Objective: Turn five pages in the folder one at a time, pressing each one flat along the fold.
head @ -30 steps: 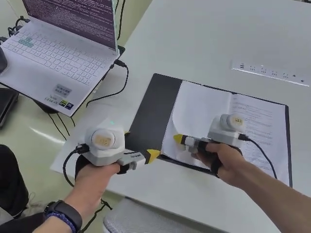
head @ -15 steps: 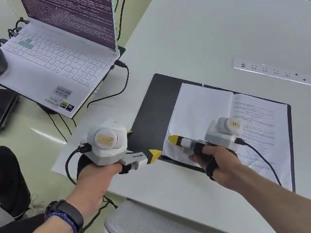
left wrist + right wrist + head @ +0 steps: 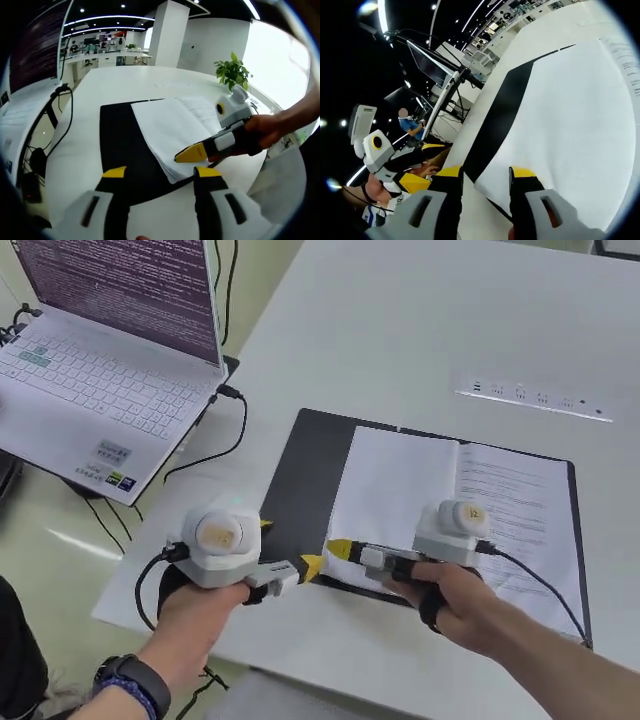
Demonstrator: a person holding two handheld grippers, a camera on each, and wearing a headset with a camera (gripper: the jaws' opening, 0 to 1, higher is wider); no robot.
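Above the open folder (image 3: 305,480), left gripper (image 3: 312,565) and right gripper (image 3: 338,549) hover, fingers parted and empty; the turned page (image 3: 390,480) likely needs pressing next.

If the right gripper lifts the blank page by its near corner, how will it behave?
Likely floppy: the blank page looks like a single thin sheet, so it should droop rather than stay flat. Probably very light. The sheets beneath may lift too, since layered edges show at that corner by the right gripper.
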